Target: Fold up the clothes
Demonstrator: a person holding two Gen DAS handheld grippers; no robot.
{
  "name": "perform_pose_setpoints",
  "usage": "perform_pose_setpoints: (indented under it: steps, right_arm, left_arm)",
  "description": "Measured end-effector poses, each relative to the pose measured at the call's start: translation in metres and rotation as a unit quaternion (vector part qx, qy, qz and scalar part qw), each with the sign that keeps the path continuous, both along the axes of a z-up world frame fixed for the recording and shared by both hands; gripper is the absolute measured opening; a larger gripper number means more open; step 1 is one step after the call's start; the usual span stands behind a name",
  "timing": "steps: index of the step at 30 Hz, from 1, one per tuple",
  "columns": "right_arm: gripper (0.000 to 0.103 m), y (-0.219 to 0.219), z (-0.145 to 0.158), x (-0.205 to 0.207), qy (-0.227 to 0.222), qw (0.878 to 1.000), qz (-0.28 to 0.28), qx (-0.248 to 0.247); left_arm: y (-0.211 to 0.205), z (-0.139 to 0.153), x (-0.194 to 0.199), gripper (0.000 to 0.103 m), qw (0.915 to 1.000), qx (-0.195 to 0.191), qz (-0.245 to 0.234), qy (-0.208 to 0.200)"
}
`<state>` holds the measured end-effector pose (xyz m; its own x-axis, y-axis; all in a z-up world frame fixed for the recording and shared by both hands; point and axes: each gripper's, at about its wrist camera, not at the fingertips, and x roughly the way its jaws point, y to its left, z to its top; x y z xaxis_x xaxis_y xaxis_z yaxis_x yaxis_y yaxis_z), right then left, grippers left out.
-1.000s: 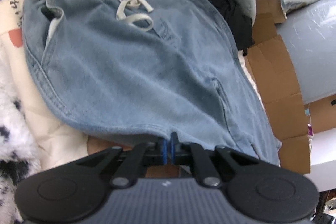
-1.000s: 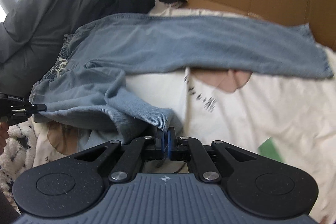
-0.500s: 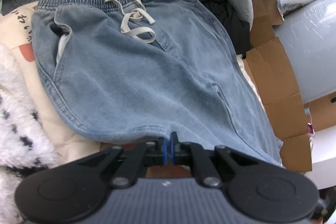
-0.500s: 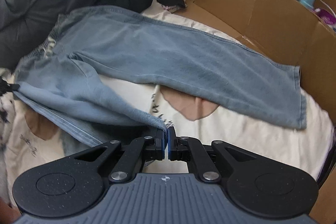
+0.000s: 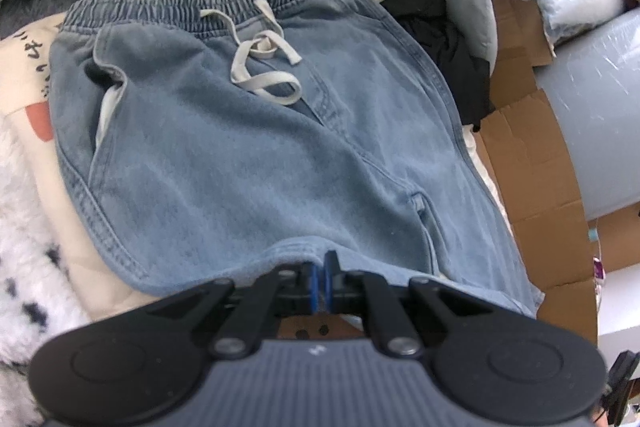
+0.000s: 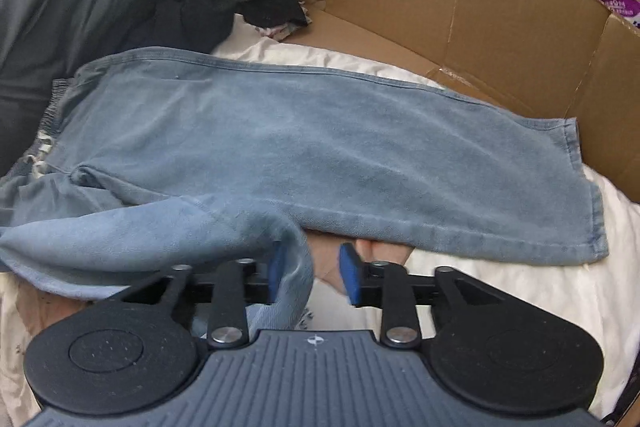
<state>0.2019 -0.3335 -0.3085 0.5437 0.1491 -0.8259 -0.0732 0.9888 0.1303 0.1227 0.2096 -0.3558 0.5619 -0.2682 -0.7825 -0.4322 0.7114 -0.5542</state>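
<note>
Here the light blue denim drawstring trousers [image 5: 248,155] lie spread on a cream printed bedsheet [image 6: 500,287], one leg stretched flat beside the brown cardboard wall [image 6: 460,15]. The left gripper [image 5: 319,277] is pressed together, pinching a fold of the denim's lower edge. The right gripper [image 6: 312,275] has just been opening; its jaws stand apart, the other leg's hem draped loosely against its left pad.

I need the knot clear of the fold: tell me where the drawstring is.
In the left wrist view the white drawstring lies tied just below the elastic waistband, upper centre, on the jeans' front.
</note>
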Motion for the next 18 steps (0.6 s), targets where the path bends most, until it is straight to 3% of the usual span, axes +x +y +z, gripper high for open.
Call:
perform_pose_setpoints:
  steps: [8, 18]
  right_arm:
    - [0.041, -0.006, -0.002, -0.046, -0.001, 0.998, -0.031, 0.048]
    - [0.041, 0.015, -0.050, -0.118, 0.040, 0.993, -0.036, 0.104]
  left_arm:
    - [-0.003, 0.001, 0.005, 0.004, 0.9999, 0.009, -0.004, 0.013]
    - [-0.005, 0.000, 0.004, 0.004, 0.9998, 0.013, -0.005, 0.010]
